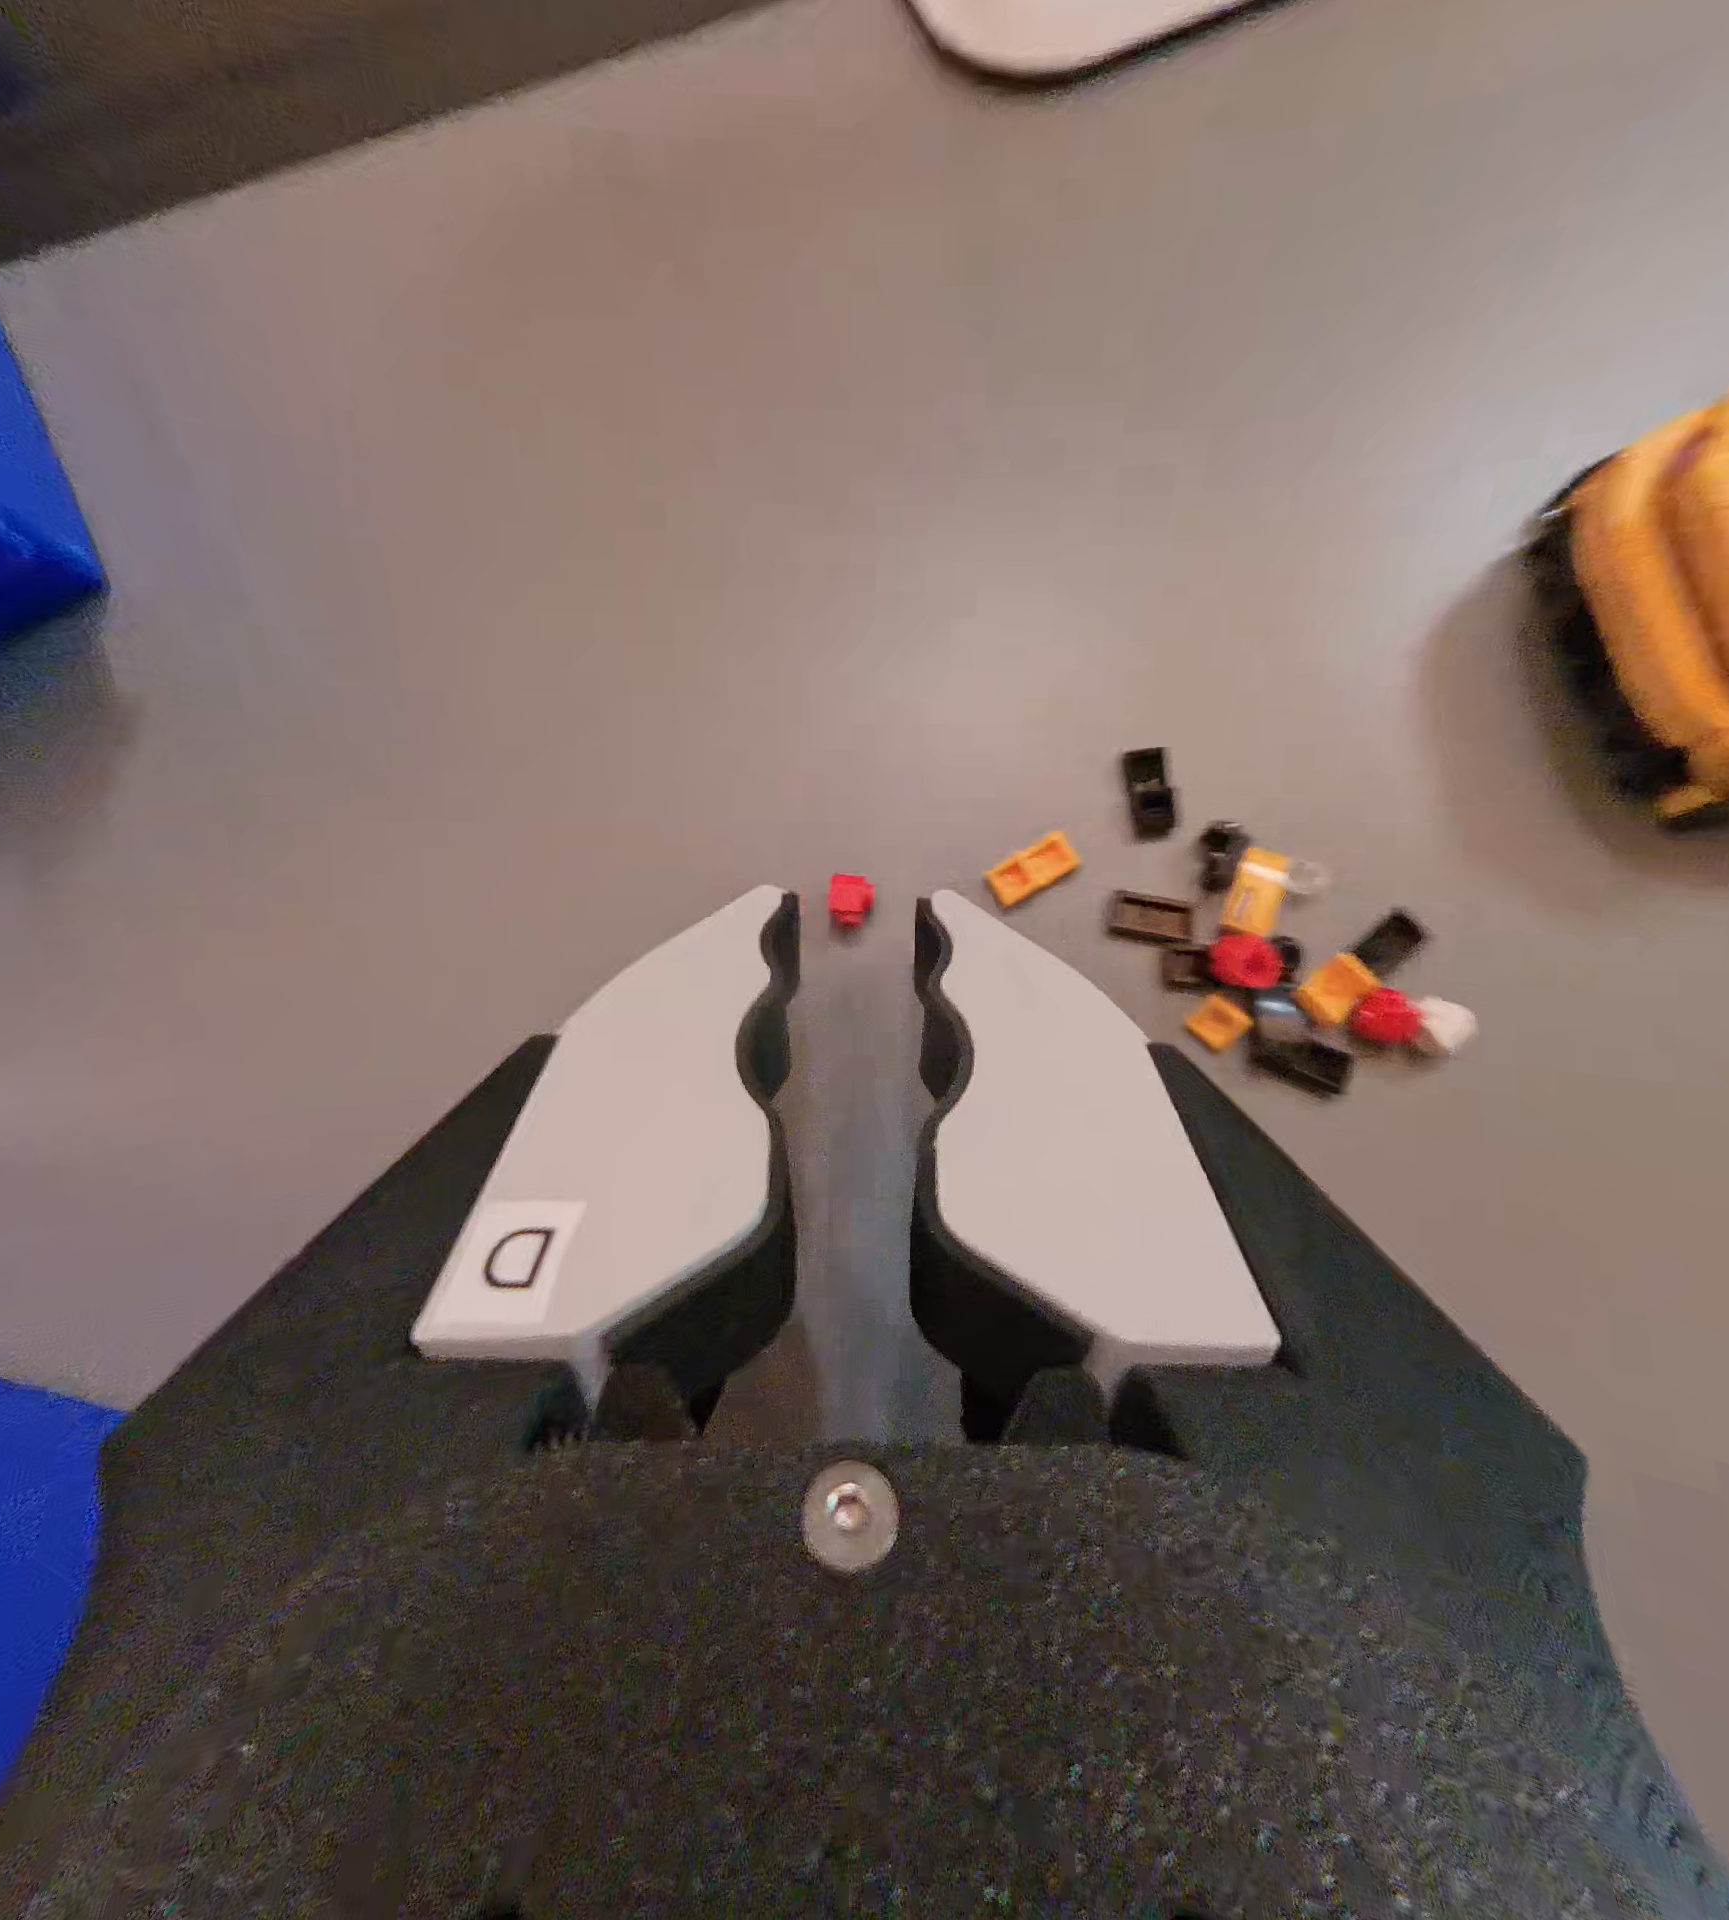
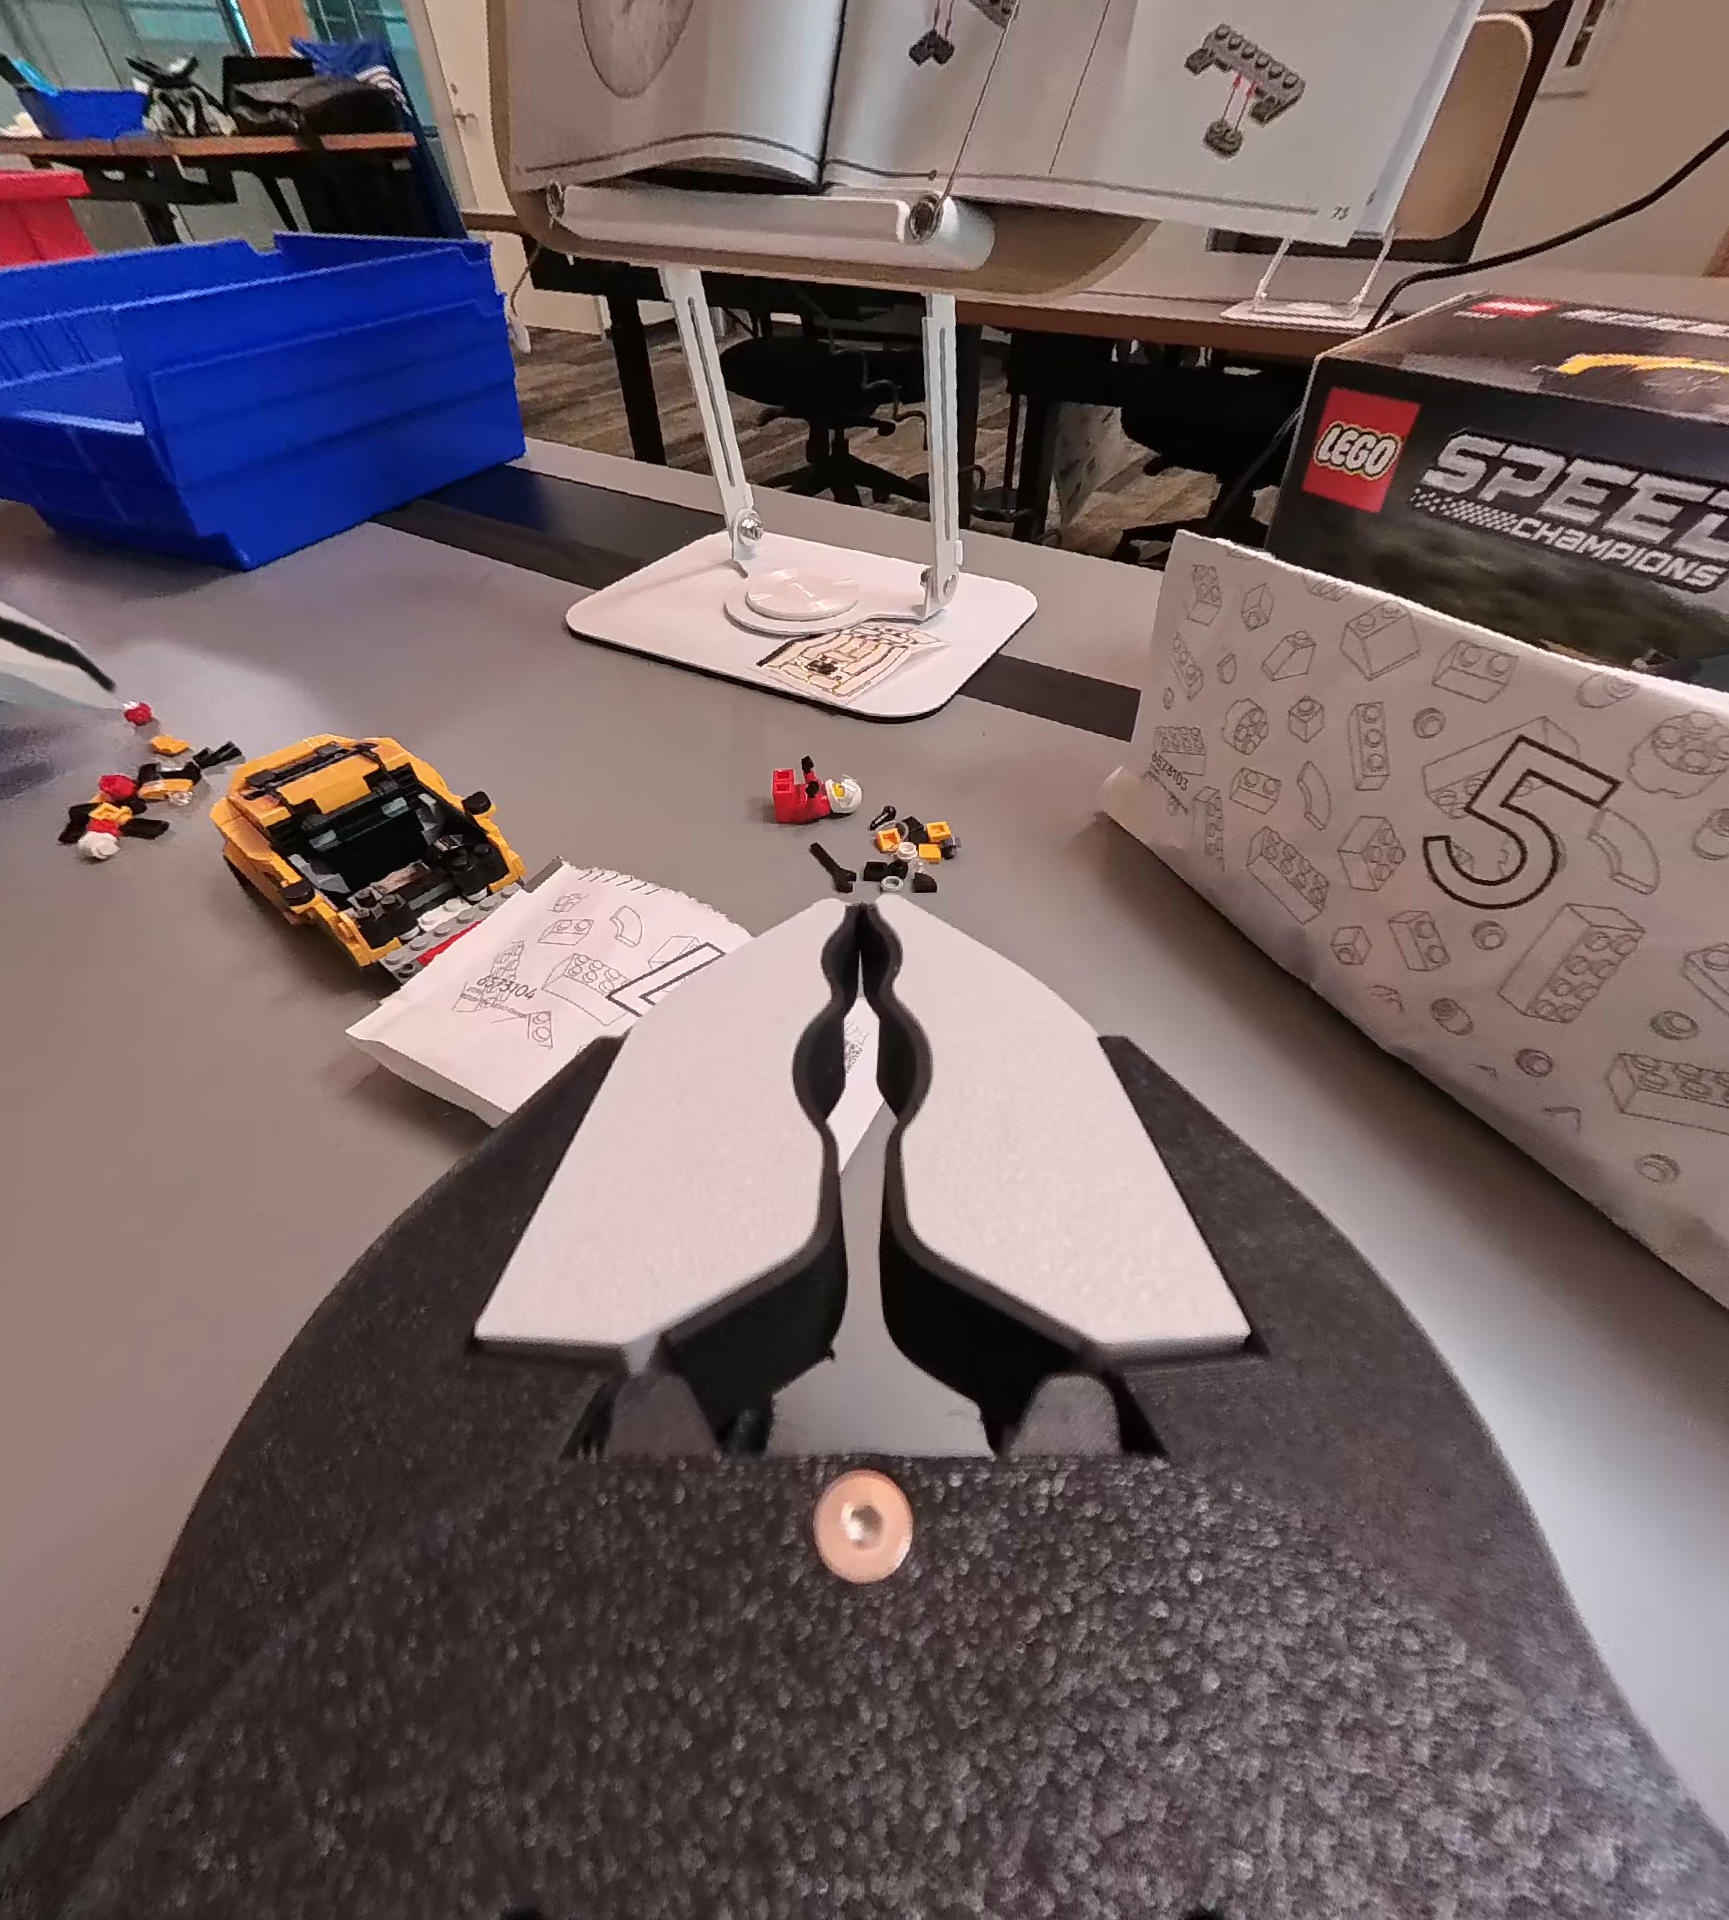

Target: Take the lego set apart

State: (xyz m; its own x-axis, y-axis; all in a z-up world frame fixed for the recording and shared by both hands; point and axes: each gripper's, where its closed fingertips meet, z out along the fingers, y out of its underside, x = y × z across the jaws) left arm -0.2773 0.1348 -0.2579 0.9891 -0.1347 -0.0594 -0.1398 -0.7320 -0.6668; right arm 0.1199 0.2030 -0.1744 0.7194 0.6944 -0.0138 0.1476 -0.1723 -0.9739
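Lego car [image 2: 366,847], yellow and black with its roof off and its dark inside showing, sits on the grey table [image 2: 164,1195] and serves as the landmark.

Left of the car in the right wrist view lies a small heap of loose pieces [image 2: 127,800], red, yellow, black and white. At the far end of that heap is a single red piece [image 2: 140,712], and the tip of the left gripper [image 2: 39,649] reaches in from the picture's edge just above it. Behind and left of the car stand stacked blue bins [image 2: 216,395]. Against the car's near right corner lies a torn paper bag [image 2: 548,987] printed with brick outlines. Right of the car, a little apart, is a red and white minifigure [image 2: 813,798] lying down, with a second scatter of tiny parts [image 2: 896,852] beside it. Behind these stands a white book stand [image 2: 808,613]. Far right of the car leans a larger printed paper bag [image 2: 1462,831] against a dark set box [image 2: 1566,457].

In the left wrist view the left gripper [image 1: 857,914] hangs over the table with a narrow gap between its fingers, holding nothing; the red piece [image 1: 851,898] lies on the table just beyond the fingertips, in line with the gap. The heap [image 1: 1275,966] is to its right and the blurred car [image 1: 1712,592] farther right.

The right gripper [image 2: 862,912] has its fingertips pressed together, with nothing visible between them, pointing over the torn bag towards the tiny parts.
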